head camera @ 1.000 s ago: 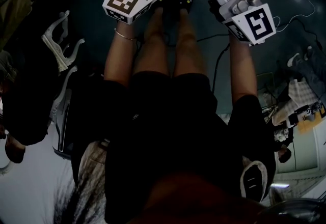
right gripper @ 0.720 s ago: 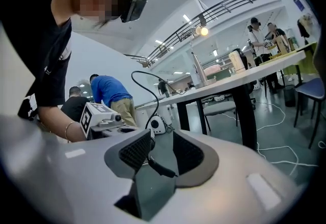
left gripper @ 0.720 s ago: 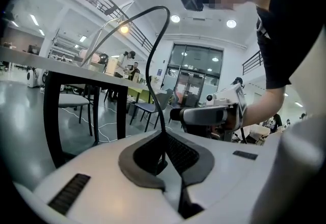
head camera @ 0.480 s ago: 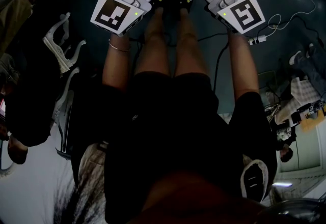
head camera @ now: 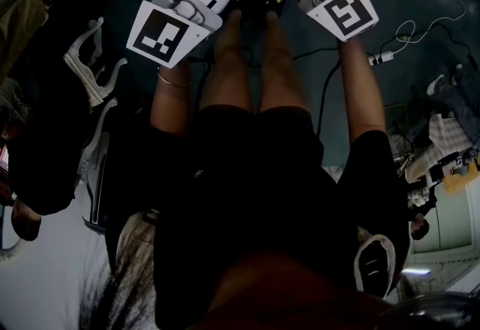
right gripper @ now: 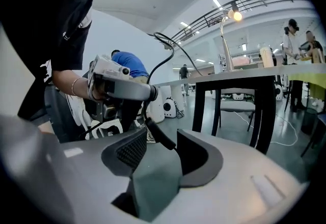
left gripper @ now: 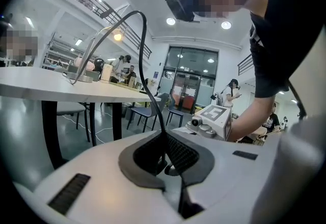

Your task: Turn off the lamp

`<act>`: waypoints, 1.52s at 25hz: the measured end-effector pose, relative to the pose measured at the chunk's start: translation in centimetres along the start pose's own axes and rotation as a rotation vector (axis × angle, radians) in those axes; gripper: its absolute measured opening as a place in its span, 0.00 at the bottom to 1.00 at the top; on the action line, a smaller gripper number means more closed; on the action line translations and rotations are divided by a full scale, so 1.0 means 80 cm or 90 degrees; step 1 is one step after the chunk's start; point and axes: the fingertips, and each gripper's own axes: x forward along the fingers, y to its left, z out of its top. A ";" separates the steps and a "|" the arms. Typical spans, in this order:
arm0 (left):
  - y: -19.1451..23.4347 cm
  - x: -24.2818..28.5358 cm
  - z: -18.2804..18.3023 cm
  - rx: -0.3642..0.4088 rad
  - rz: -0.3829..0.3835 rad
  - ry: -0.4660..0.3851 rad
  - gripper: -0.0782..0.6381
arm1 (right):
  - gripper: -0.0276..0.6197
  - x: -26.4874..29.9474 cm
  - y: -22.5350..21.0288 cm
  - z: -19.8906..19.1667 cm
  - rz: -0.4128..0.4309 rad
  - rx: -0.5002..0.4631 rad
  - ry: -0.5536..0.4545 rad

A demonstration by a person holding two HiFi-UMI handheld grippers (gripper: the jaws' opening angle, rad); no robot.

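A: Is the lamp (left gripper: 118,36) off yet?
B: No, it's still lit, up on the table (left gripper: 46,90). The left gripper (left gripper: 165,154) pinches its cord (left gripper: 148,91). The right gripper (right gripper: 160,149) just opened wide, w/ the cord's thick bit (right gripper: 159,134) between, not squeezed. Switching's still to do, I think.

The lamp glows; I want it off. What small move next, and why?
Probably close the right tongs on the thick black piece, likely the switch: it sits between them as they have just been opening; the left tongs pinch the cord, the lamp glows.
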 end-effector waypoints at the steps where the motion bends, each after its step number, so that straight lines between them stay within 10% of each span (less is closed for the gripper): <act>1: -0.002 -0.001 0.003 -0.001 -0.002 -0.002 0.14 | 0.28 0.001 0.001 -0.001 0.006 -0.011 0.006; 16: -0.011 -0.005 0.020 -0.001 -0.024 -0.012 0.14 | 0.27 0.017 0.006 0.000 0.041 -0.083 0.032; 38: 0.024 -0.003 0.047 -0.017 0.008 -0.073 0.14 | 0.21 0.016 0.004 0.015 0.078 0.012 -0.016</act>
